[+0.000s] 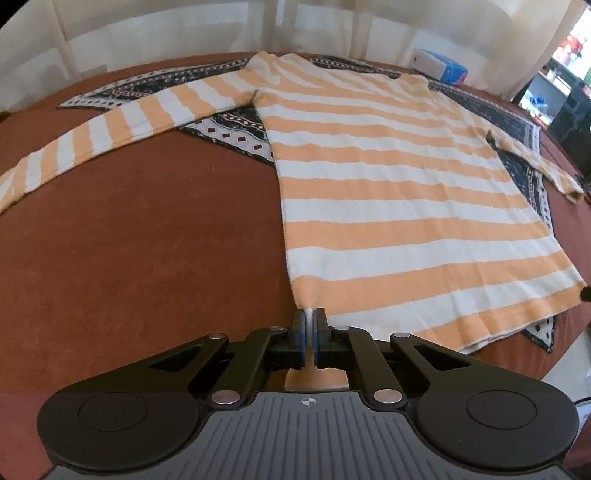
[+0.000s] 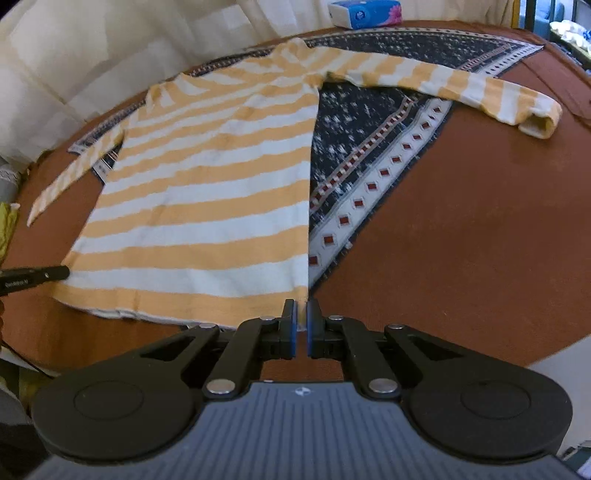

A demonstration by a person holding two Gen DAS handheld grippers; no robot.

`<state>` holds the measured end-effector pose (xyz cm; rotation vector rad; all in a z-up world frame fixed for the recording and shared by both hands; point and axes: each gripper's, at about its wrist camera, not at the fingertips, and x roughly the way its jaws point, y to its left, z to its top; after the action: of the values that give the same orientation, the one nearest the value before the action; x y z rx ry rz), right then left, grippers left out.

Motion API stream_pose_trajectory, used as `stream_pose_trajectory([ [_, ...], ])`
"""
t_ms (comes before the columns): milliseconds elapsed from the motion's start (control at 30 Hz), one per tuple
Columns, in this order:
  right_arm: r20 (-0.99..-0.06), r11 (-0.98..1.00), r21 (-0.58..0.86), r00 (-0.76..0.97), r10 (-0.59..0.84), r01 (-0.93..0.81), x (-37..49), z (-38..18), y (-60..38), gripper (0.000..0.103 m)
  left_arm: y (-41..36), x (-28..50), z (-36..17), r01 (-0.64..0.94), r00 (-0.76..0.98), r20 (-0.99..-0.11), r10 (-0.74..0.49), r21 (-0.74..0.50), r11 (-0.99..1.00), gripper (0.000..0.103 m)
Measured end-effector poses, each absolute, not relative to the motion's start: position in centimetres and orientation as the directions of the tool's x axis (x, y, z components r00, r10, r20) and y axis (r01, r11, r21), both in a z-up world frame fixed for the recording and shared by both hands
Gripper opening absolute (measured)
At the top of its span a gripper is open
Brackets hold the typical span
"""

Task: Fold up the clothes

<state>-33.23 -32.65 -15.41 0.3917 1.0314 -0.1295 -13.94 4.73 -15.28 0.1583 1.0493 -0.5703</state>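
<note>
An orange-and-white striped long-sleeved shirt [image 1: 388,177] lies flat, its hem toward me and both sleeves spread out. My left gripper [image 1: 309,314] is shut on the hem's left corner, and a strip of fabric shows between its blue pads. My right gripper [image 2: 302,306] is shut on the hem's right corner of the same shirt [image 2: 207,192], also with cloth between the pads. In the right wrist view a black finger [image 2: 37,278] of the left gripper shows at the far hem corner. The left sleeve [image 1: 110,136] stretches away to the left, and the right sleeve [image 2: 461,85] reaches out to the right.
A dark patterned cloth [image 2: 369,147] lies under the shirt on the rust-brown round table [image 1: 147,258]. A blue-and-white tissue pack [image 2: 364,13] sits at the table's far edge. Pale curtains [image 1: 184,29] hang behind the table. Shelves with clutter [image 1: 569,74] stand far right.
</note>
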Motion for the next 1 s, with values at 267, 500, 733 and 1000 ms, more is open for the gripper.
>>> stream_pose_trajectory([
  [267,-0.878,0.923,0.231,0.476,0.061,0.308,-33.5,-17.0,-32.2,0.005,5.2,-13.7,-16.2,0.524,0.360,-0.864,-0.352,-0.125,0.843,0.000],
  [500,-0.889,0.933,0.194,0.457,0.036,0.303,-33.3,-17.8,-31.6,0.009,5.4,-13.8,-15.2,0.536,0.401,-0.854,-0.332,-0.075,0.841,0.052],
  [733,-0.811,0.943,0.149,0.582,-0.055,0.298,-33.3,-11.9,-34.8,0.022,2.2,-13.7,-11.1,0.606,0.453,-0.787,-0.419,-0.073,0.792,0.058],
  [1000,-0.735,0.976,0.065,0.672,-0.094,0.207,-28.9,-8.9,-42.5,0.046,-9.6,-16.6,-10.1,0.660,0.430,-0.748,-0.505,-0.121,0.741,0.061],
])
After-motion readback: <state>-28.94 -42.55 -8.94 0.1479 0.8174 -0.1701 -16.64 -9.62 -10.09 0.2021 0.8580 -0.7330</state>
